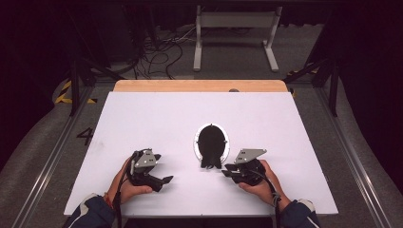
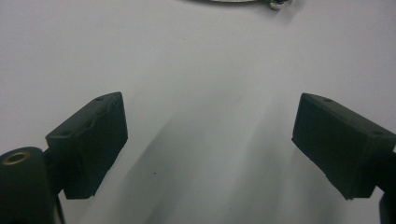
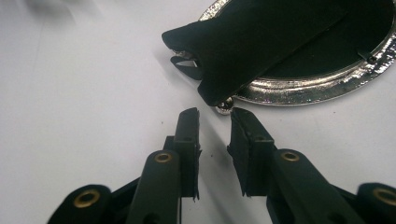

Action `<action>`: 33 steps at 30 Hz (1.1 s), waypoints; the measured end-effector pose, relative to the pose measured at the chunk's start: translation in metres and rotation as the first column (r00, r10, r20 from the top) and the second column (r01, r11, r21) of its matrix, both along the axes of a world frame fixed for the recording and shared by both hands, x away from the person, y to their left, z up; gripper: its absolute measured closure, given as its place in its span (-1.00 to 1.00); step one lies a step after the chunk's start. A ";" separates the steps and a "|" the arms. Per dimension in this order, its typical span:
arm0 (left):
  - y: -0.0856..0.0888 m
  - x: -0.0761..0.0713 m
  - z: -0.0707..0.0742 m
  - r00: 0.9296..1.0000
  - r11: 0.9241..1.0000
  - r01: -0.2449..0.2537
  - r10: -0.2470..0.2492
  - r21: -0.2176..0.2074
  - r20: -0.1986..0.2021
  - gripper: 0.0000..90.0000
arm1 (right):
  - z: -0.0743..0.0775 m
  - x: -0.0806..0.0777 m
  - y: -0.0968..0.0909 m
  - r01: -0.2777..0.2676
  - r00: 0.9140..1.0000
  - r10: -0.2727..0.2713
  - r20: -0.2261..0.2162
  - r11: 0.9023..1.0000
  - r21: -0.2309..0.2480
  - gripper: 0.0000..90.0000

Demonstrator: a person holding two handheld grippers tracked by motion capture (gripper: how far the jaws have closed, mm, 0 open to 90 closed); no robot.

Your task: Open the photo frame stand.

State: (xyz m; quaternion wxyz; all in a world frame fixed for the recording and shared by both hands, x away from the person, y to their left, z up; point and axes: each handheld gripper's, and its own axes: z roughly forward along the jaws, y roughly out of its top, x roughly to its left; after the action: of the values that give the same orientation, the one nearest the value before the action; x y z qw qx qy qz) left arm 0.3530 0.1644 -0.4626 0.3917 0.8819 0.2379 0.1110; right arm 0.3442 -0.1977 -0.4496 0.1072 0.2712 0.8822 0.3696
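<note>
An oval silver-rimmed frame [image 1: 211,137] lies back-up on the white table [image 1: 142,118], its black prop leg [image 1: 210,159] pointing toward me. In the right gripper view the rim [image 3: 299,91] and the leg [image 3: 252,42] fill the top. My right gripper [image 1: 227,170] sits just right of the leg's end. Its jaws [image 3: 214,116] stand a narrow gap apart with nothing between them, tips just short of a small silver knob [image 3: 224,105] on the rim. My left gripper [image 1: 164,180] rests left of the frame, wide open [image 2: 210,135] over bare table, with the frame's edge [image 2: 233,1] far ahead.
A wooden strip [image 1: 199,85] runs along the table's far edge. Beyond it, on the floor, stand a white metal stand [image 1: 235,33] and loose cables [image 1: 157,57]. Metal rails [image 1: 52,152] flank the table on both sides.
</note>
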 end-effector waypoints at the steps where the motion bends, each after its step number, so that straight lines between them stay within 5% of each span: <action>1: 0.000 0.000 0.000 1.000 1.000 -0.002 0.002 -0.001 -0.001 -0.76 | -0.001 0.000 0.001 -0.001 1.000 0.001 -0.003 1.000 -0.001 0.64; 33: -0.002 0.001 -0.002 1.000 1.000 0.010 -0.010 0.015 -0.004 -0.74 | -0.002 0.005 0.009 0.018 1.000 -0.018 -0.008 1.000 0.009 0.73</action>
State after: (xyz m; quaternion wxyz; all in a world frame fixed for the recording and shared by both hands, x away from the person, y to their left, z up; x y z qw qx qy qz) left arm 0.3538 0.1627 -0.4641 0.3851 0.8862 0.2333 0.1090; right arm 0.3494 -0.1887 -0.4514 0.1055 0.2812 0.8785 0.3717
